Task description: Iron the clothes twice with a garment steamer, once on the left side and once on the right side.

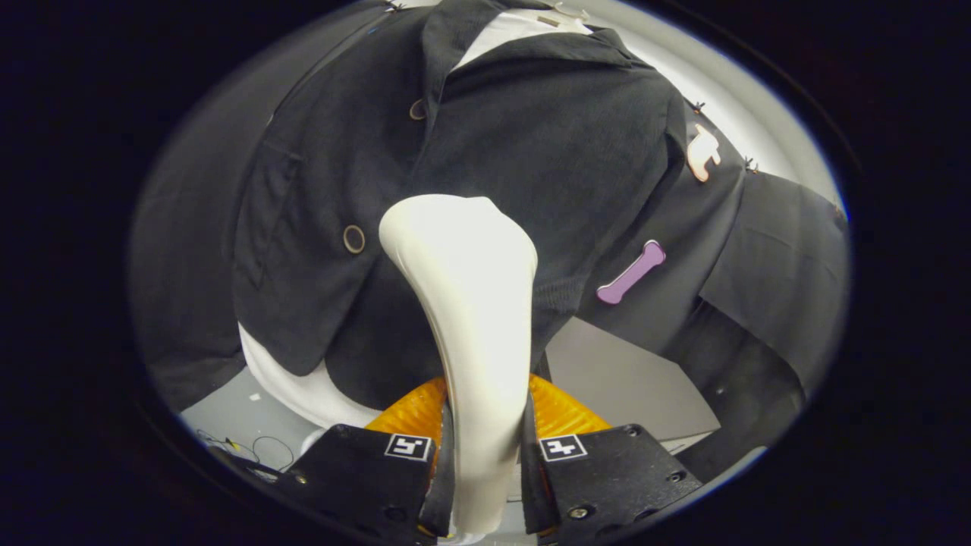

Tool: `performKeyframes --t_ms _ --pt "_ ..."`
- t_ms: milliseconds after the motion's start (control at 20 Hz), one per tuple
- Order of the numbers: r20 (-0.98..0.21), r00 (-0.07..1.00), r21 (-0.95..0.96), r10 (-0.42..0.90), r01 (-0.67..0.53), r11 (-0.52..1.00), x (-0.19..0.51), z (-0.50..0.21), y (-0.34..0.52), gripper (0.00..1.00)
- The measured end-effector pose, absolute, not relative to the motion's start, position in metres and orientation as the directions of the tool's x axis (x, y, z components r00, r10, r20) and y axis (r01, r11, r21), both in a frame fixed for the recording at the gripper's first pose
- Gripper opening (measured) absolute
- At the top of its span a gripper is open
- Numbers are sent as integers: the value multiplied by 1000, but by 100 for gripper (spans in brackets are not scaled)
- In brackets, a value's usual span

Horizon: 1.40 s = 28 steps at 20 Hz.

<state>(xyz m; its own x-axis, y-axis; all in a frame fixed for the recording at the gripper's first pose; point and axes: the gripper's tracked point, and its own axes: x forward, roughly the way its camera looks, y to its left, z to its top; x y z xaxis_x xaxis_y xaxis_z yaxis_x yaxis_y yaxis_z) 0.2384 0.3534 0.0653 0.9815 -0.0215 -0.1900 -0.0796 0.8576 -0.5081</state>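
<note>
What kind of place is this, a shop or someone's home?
Probably neither: it looks like a staged booth for a clothes-steaming trial. A dark jacket hangs over a white shirt before a black cloth wall, and the tongs clamp a white garment steamer against the jacket.

Claw (485,462) with square coded markers, screws (several), ribbed orange housing

Grey floor (630,379) with thin cables (258,447).
</note>
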Motion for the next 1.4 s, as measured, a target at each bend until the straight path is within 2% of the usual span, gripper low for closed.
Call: performKeyframes --t_ms 1000,1400 --pt "-397 917 -445 27 -218 868 249 -58 341 38" --pt "-387 918 -372 87 -242 896 237 -40 336 38"
